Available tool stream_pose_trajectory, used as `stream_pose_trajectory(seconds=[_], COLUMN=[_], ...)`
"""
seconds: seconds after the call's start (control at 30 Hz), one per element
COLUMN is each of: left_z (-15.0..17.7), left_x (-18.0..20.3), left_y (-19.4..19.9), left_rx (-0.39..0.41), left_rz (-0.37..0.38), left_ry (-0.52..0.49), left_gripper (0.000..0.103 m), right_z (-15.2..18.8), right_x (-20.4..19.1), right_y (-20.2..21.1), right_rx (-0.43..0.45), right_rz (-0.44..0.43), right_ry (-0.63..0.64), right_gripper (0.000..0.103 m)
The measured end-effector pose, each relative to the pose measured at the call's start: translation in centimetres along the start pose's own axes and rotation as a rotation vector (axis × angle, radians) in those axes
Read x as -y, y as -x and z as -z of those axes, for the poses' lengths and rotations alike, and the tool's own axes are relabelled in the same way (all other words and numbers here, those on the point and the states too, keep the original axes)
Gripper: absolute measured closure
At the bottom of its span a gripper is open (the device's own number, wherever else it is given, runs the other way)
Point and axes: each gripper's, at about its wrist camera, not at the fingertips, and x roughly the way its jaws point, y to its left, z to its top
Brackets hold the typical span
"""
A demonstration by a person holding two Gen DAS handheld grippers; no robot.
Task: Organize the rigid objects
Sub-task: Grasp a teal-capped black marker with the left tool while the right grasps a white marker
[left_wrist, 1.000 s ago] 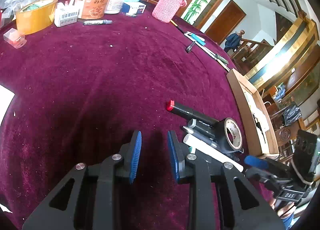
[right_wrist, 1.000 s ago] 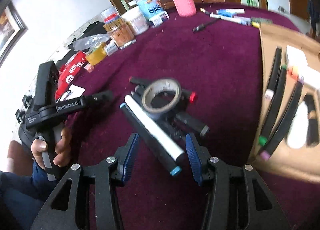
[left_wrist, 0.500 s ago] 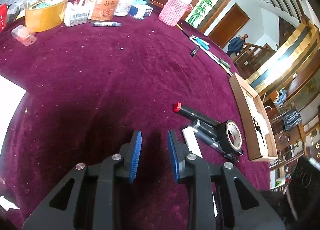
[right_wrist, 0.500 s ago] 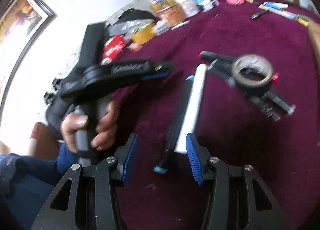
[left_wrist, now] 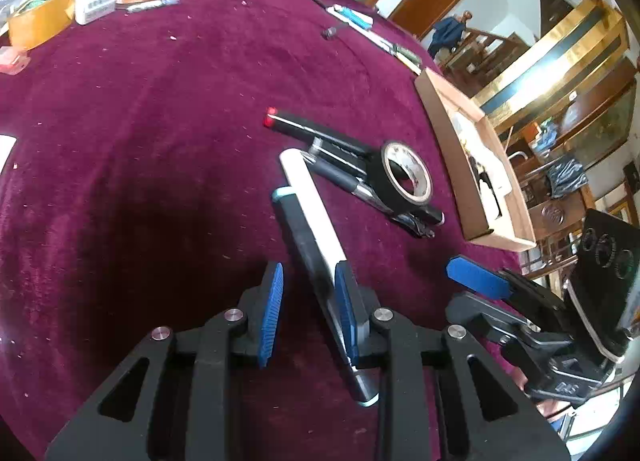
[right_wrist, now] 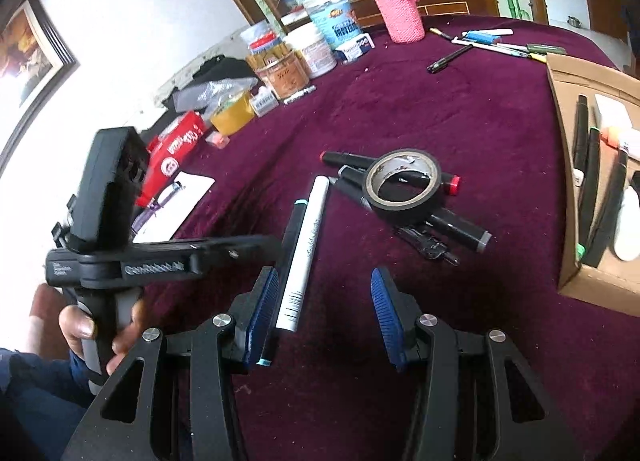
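A white marker (left_wrist: 310, 197) (right_wrist: 306, 245) and a black marker with teal ends (left_wrist: 304, 245) (right_wrist: 290, 229) lie side by side on the maroon cloth. My left gripper (left_wrist: 308, 313) (right_wrist: 276, 243) hovers open over them, and they run beneath its right finger. My right gripper (right_wrist: 324, 317) (left_wrist: 478, 279) is open too, with the markers' near ends just inside its left finger and no pad pressing on them. Beyond lie a black tape roll (left_wrist: 406, 177) (right_wrist: 404, 185) on several dark markers and a red-capped marker (left_wrist: 304, 127). A cardboard box (left_wrist: 492, 229) (right_wrist: 568, 273) holding several markers stands on the right.
A pink knitted cup (right_wrist: 400, 17), jars and cans (right_wrist: 284, 75), a yellow tape roll (left_wrist: 40, 21) and loose pens (right_wrist: 488, 41) line the far edge. A red packet (right_wrist: 176, 145) and a white notepad (right_wrist: 176, 201) lie on the left. A hand (right_wrist: 80, 325) holds the left gripper.
The white and black markers have swung away from the tape pile toward me. My left gripper has shifted right over them. Neither jaw has changed its opening.
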Motion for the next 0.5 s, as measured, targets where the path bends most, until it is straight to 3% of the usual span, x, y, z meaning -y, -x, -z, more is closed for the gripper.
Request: stream_pose_trajectory(seconds=[0.27, 0.5], left_z=[-0.2, 0.3], left_x=[2.0, 2.1], left_y=[-1.2, -1.0], left_rx=[-0.016, -0.027], left_rz=[-0.137, -0.237], left_ry=[-0.034, -0.134], left_gripper=[0.079, 0.09], right_z=[1.0, 1.1], right_x=[0.8, 1.0], right_y=[1.9, 2.7], right_rx=[0.053, 0.053], right_rz=[-0.046, -0.041], right_ry=[-0.011, -0.001], right_gripper=[0.059, 0.059])
